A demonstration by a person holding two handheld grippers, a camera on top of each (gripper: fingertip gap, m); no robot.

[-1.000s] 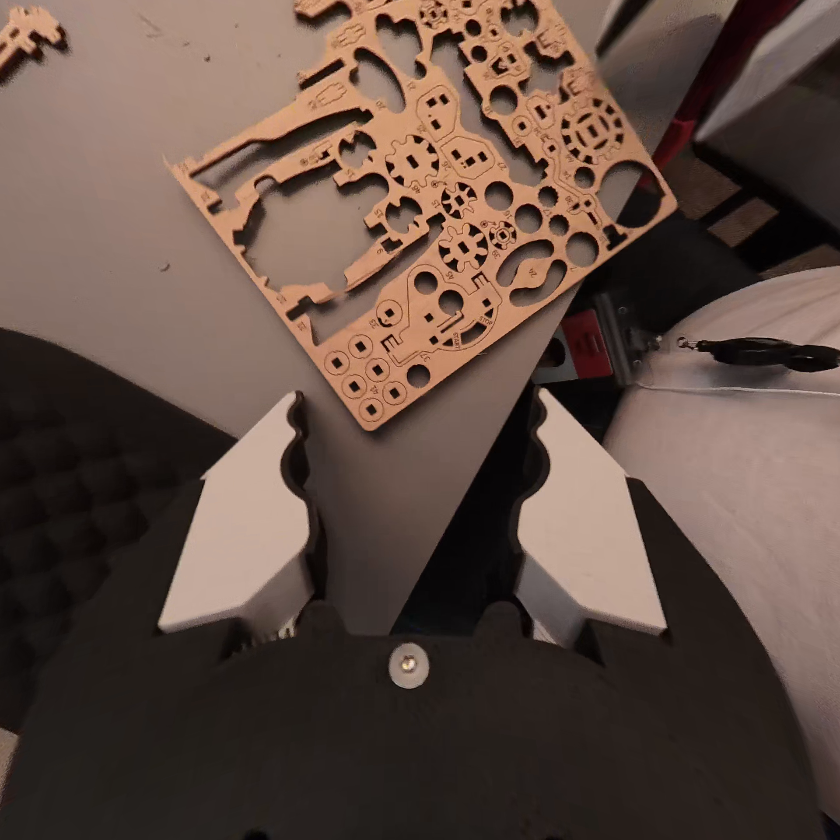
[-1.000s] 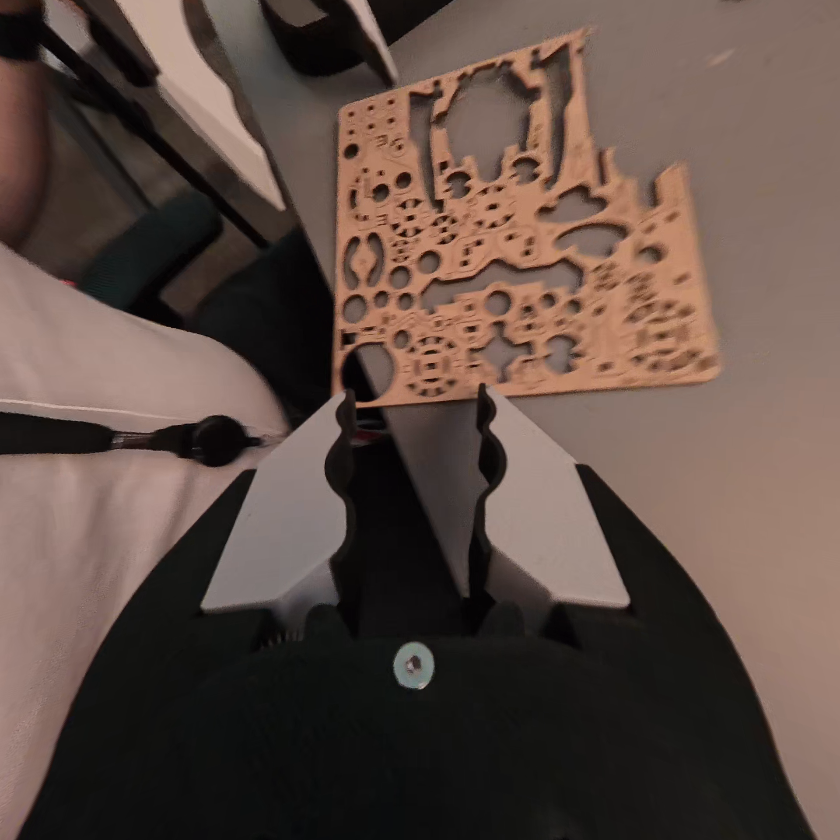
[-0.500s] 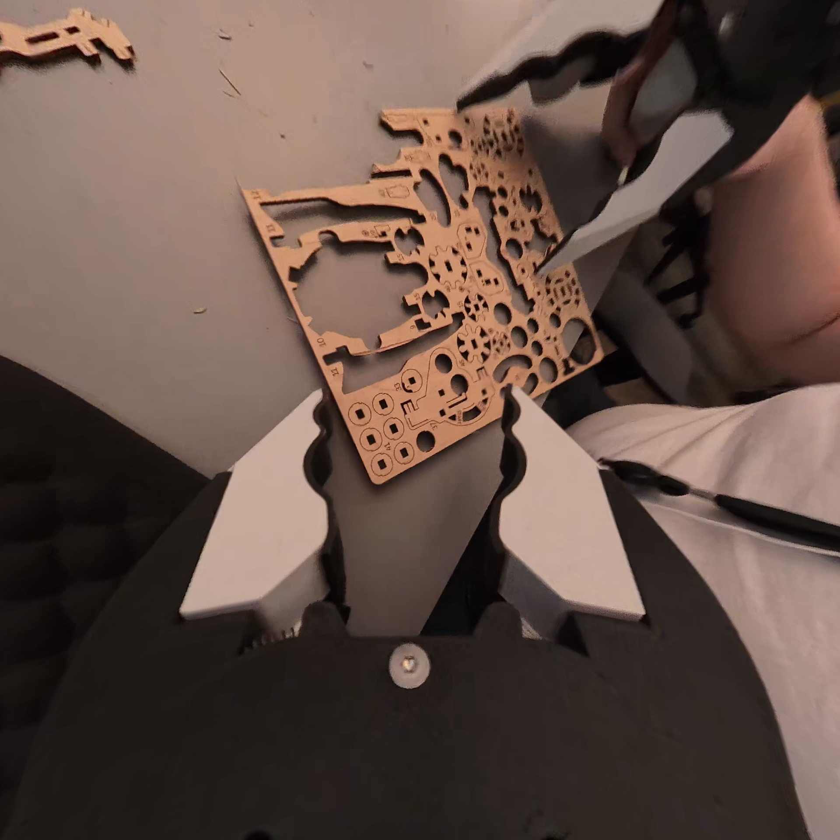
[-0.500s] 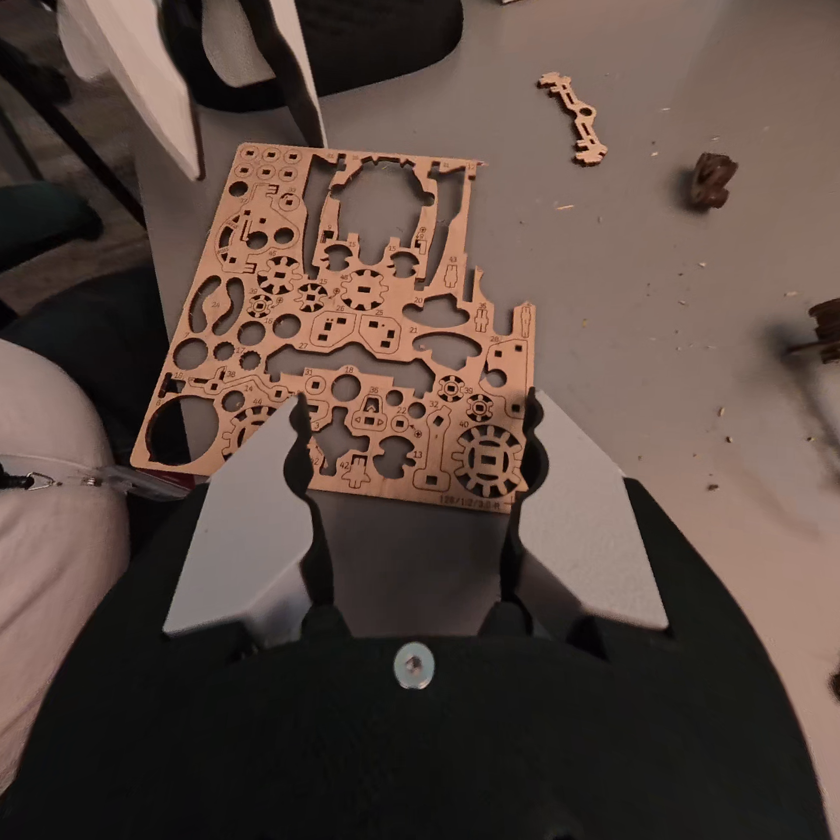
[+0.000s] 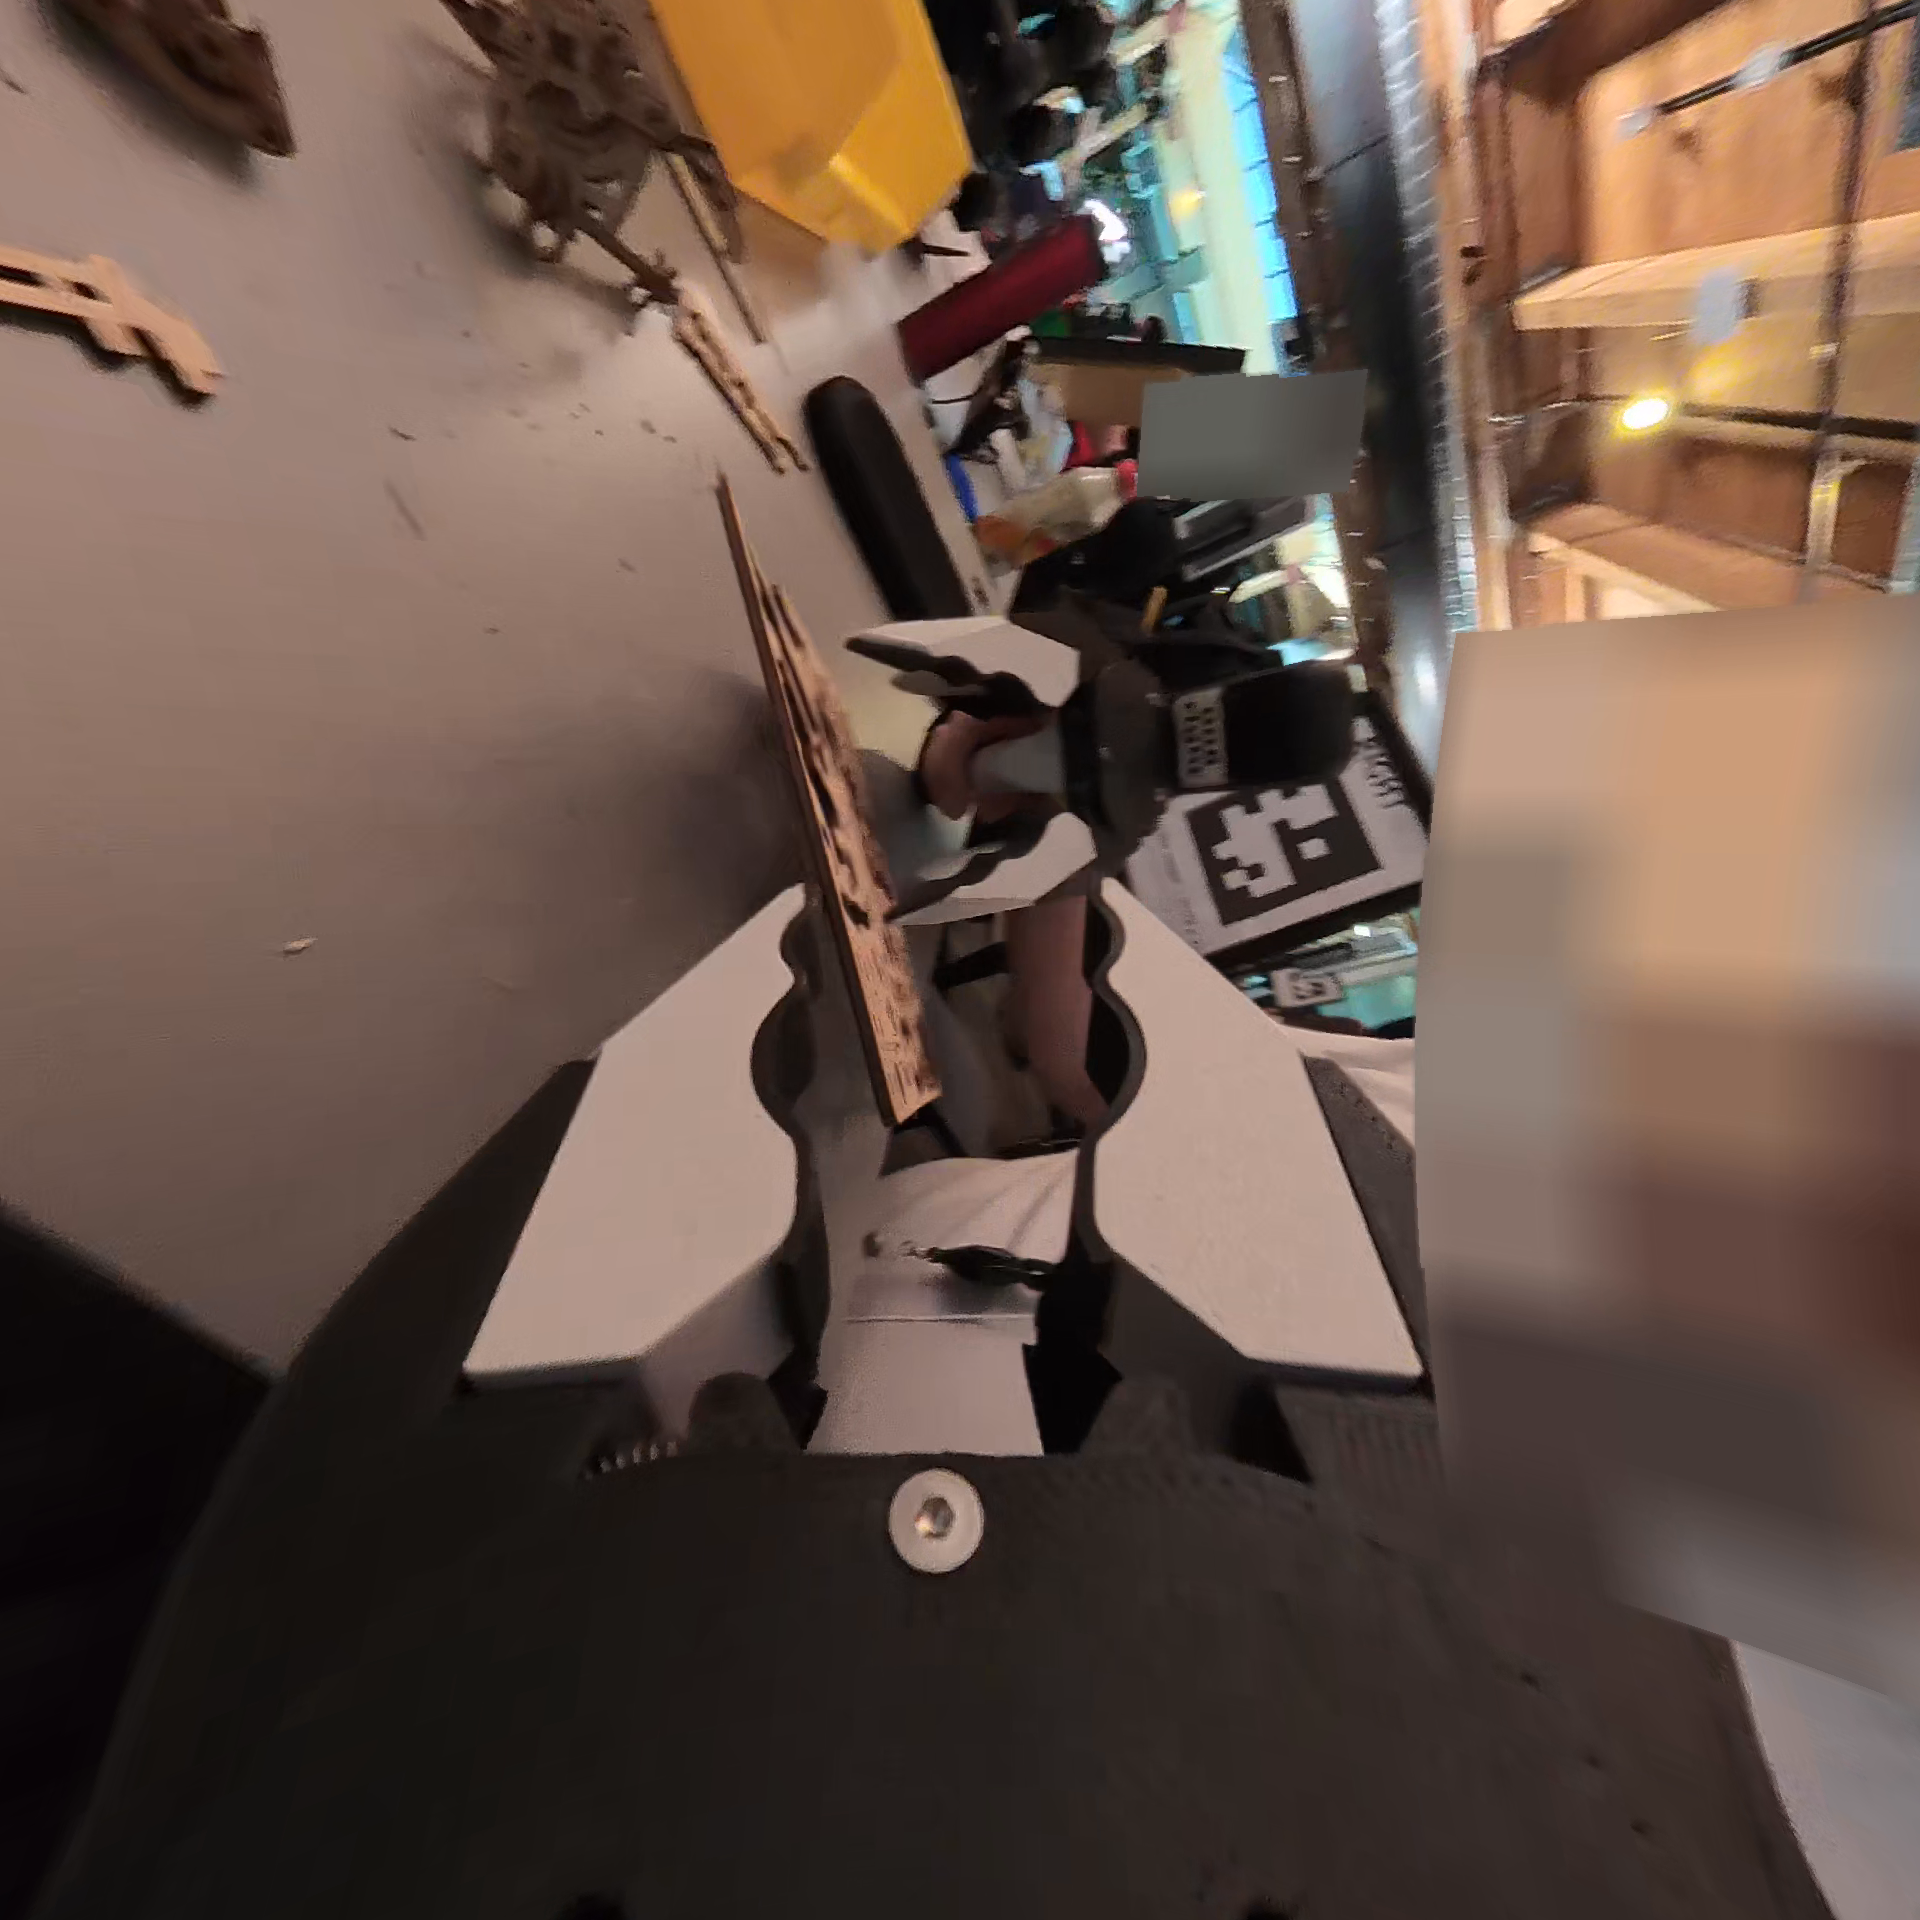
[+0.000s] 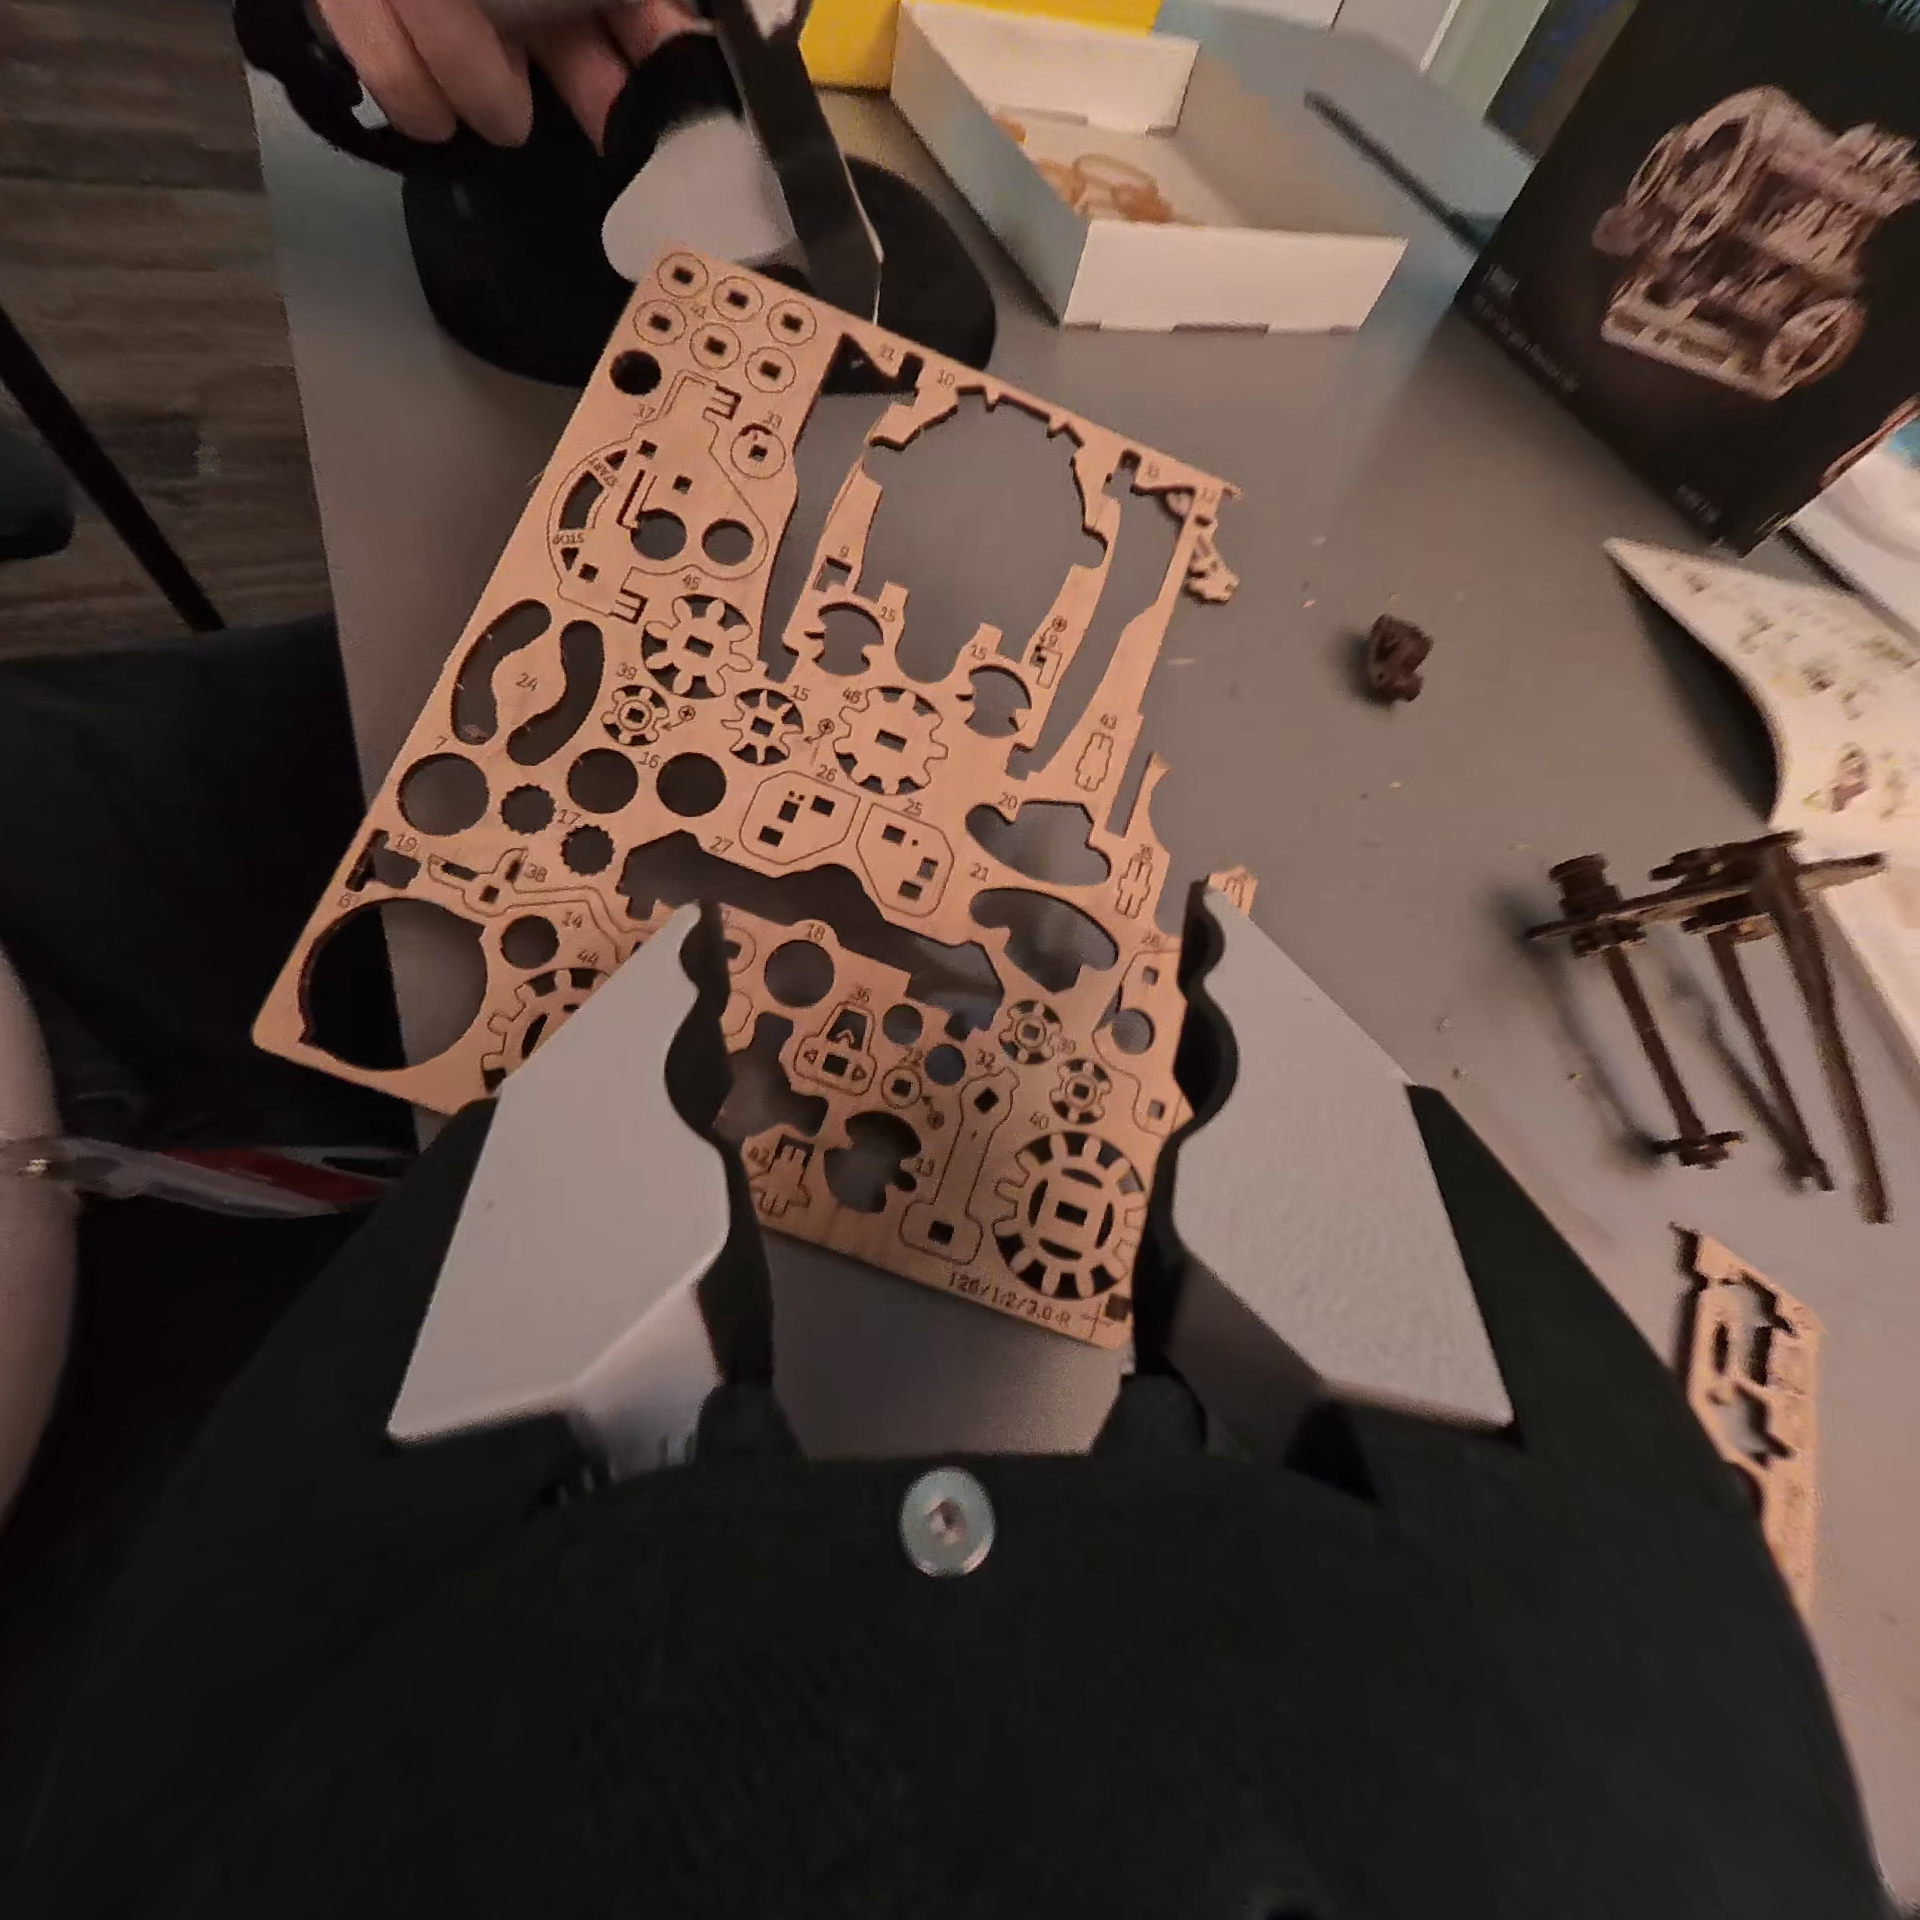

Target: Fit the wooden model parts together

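Note:
A light wooden parts sheet [image 6: 831, 790] with cut-out gears lies over the grey table's [image 6: 1351, 499] left edge. My right gripper [image 6: 951, 925] is open, its fingers straddling the sheet's near edge. In the left wrist view the sheet [image 5: 831, 831] is seen edge-on and looks tilted off the table. My left gripper [image 5: 951, 925] is open, with the sheet's corner between its fingers, close to the left-hand one. The right gripper [image 5: 956, 769] shows open just beyond. The left gripper's finger [image 6: 800, 197] shows at the sheet's far corner.
A dark part-built wooden assembly [image 6: 1714, 935], a small dark piece [image 6: 1397, 655] and a loose light part [image 6: 1745, 1382] lie to the right. A model box [image 6: 1704, 260], white box [image 6: 1143, 239], instruction sheet [image 6: 1818, 675] and yellow bin [image 5: 821, 114] stand behind. About 12 cm separates my left fingertips from my right. Both grippers' tips are roughly 15 cm from the small dark piece [image 6: 1397, 655]. My left wrist view [image 5: 252, 74] looks at it from another angle.
My left gripper has rolled and dropped low onto the sheet's corner, which now sits between its fingers. My right gripper has moved forward over the near edge. The sheet has turned and tilted.

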